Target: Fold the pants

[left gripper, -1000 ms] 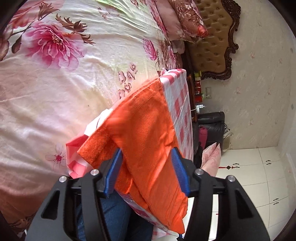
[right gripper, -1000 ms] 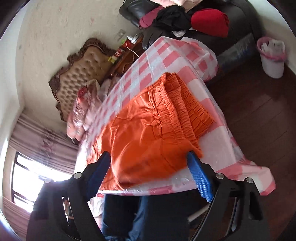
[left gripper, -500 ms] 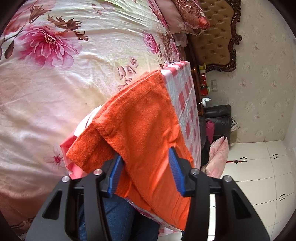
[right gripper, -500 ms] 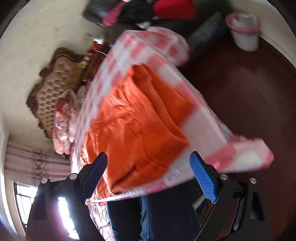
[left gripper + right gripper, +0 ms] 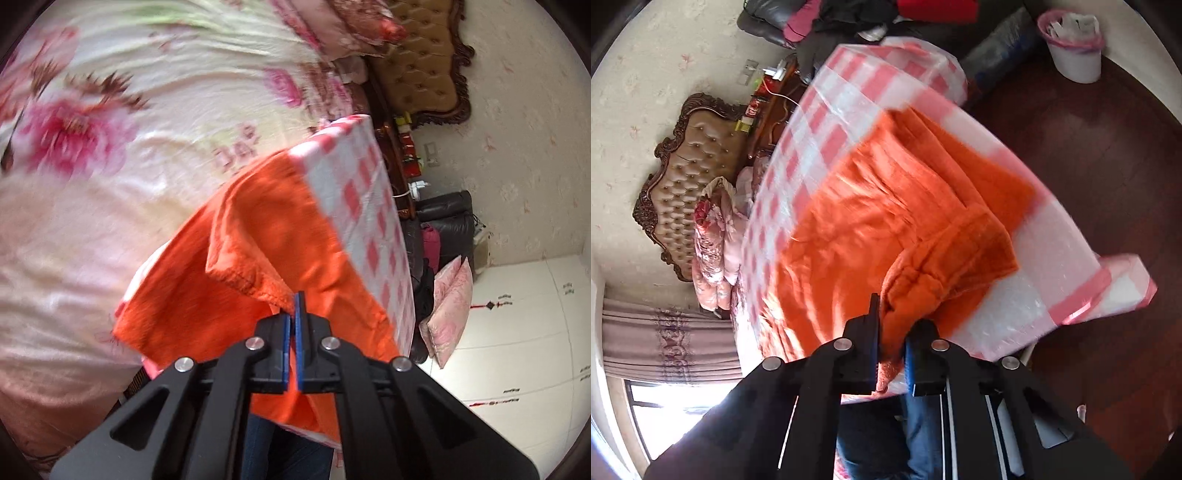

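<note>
Bedroom setup: the orange pants (image 5: 266, 258) are spread on the checkered counter (image 5: 373, 221) beside the bed (image 5: 110, 147). The left gripper (image 5: 294, 314) is clamped shut on a hem corner, and the right gripper (image 5: 891, 332) is closing on a bunched waistband edge, so the thin hem could easily be slipped or the tablecloth dragged along.

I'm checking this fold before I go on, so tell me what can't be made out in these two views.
- Left wrist view: how much of the orange pants the left hand-held gripper pinches; its pads hide the cloth.
- Right wrist view: waistband detail, blurred by motion, bunched in the closing right hand-held gripper.
- Both views: the table's legs, covered by cloth.
</note>
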Tool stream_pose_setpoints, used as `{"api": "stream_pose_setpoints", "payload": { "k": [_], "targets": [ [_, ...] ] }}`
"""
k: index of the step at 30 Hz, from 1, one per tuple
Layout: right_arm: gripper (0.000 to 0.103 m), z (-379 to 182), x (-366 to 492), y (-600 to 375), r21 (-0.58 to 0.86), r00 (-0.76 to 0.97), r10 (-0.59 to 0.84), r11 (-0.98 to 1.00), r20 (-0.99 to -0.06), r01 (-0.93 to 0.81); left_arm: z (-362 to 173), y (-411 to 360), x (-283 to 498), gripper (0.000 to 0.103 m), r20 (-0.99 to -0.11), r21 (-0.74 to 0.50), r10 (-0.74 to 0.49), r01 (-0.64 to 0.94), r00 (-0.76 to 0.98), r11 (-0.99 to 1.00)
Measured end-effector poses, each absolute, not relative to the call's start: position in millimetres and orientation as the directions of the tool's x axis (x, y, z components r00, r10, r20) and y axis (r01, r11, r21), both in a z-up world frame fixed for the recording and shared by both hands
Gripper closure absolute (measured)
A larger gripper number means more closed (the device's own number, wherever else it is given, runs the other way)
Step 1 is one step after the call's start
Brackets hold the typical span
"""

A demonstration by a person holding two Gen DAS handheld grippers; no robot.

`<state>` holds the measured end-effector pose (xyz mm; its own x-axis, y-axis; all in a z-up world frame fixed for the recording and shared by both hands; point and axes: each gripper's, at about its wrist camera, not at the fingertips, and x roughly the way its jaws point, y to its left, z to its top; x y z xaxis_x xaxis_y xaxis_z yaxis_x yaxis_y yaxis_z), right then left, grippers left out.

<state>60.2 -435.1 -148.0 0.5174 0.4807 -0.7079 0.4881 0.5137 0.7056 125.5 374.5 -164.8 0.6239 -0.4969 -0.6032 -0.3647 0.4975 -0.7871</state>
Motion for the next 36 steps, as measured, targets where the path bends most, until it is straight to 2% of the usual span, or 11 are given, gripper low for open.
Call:
{"api": "stream_pose_setpoints", "payload": {
  "k": [6, 7, 9, 13, 14, 19, 23, 27, 31, 33, 36],
  "targets": [
    [0.091, -99, 137, -459, 0.710, 0.530, 0.472, 0.488, -0.704, 0.508, -89, 360, 216, 0.102, -0.642, -0.747, -0.498, -0.330, 0.583, 0.576],
    [0.091, -89, 165, -464, 0.719, 0.539, 0.477, 0.500, -0.694, 0.483, -79, 359, 234, 0.102, -0.644, -0.745, -0.495, -0.332, 0.584, 0.578],
    [0.092, -71, 204, -472, 0.779, 0.599, 0.509, 0.501, -0.618, 0.378, -64, 359, 256, 0.102, -0.632, -0.758, -0.492, -0.346, 0.599, 0.553],
    [0.092, -46, 195, -480, 0.817, 0.728, 0.482, 0.545, -0.487, 0.186, -53, 353, 213, 0.102, -0.581, -0.782, -0.498, -0.273, 0.644, 0.561],
    [0.092, -51, 183, -479, 0.807, 0.730, 0.483, 0.569, -0.484, 0.158, -60, 352, 197, 0.102, -0.584, -0.778, -0.497, -0.267, 0.641, 0.569],
    [0.092, -146, 122, -478, 0.723, 0.603, 0.462, 0.620, -0.650, 0.304, -156, 359, 115, 0.102, -0.643, -0.757, -0.515, -0.365, 0.567, 0.543],
    [0.093, -186, 97, -484, 0.697, 0.546, 0.462, 0.612, -0.698, 0.373, -201, 363, 90, 0.102, -0.652, -0.754, -0.531, -0.386, 0.542, 0.531],
    [0.093, -191, 89, -482, 0.669, 0.524, 0.445, 0.634, -0.726, 0.389, -205, 368, 88, 0.102, -0.639, -0.765, -0.530, -0.389, 0.558, 0.513],
    [0.093, -163, 80, -474, 0.675, 0.547, 0.439, 0.641, -0.713, 0.365, -184, 370, 78, 0.102, -0.621, -0.774, -0.512, -0.362, 0.593, 0.519],
    [0.093, -161, 78, -473, 0.676, 0.548, 0.438, 0.638, -0.712, 0.368, -189, 371, 79, 0.102, -0.635, -0.764, -0.512, -0.373, 0.579, 0.526],
    [0.093, -177, 79, -474, 0.626, 0.501, 0.412, 0.669, -0.761, 0.401, -207, 369, 79, 0.102, -0.656, -0.752, -0.526, -0.406, 0.542, 0.520]
  ]
}}
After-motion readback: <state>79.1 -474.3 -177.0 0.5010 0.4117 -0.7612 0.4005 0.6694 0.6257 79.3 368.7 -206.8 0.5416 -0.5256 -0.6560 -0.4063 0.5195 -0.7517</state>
